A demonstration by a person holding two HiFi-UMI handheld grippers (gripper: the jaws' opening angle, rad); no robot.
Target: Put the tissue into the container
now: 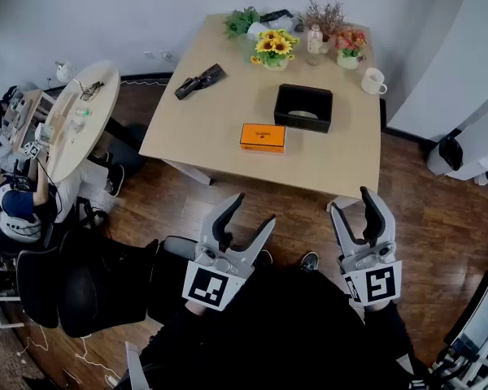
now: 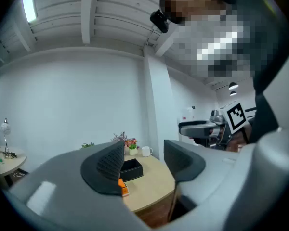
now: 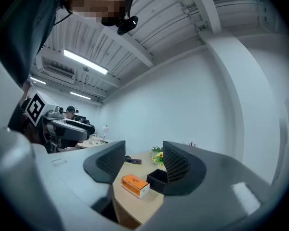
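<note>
An orange tissue box (image 1: 263, 136) lies on the light wooden table (image 1: 220, 128), just in front and left of an open black container (image 1: 304, 108) with something pale inside. Both grippers hang over the floor, well short of the table's near edge. My left gripper (image 1: 252, 211) has its jaws spread with nothing between them. My right gripper (image 1: 352, 203) is open and empty as well. In the left gripper view the box (image 2: 123, 186) and the container (image 2: 131, 169) show beyond the left gripper (image 2: 143, 165). The right gripper view shows the box (image 3: 135, 185) and the container (image 3: 156, 178) past the right gripper (image 3: 143, 160).
At the table's far edge stand flower pots (image 1: 275, 49), a bottle (image 1: 314, 39) and a white mug (image 1: 373, 80). A black object (image 1: 199, 80) lies at the table's left. A round table (image 1: 81, 116), a seated person (image 1: 16, 210) and a black chair (image 1: 81, 283) are to the left.
</note>
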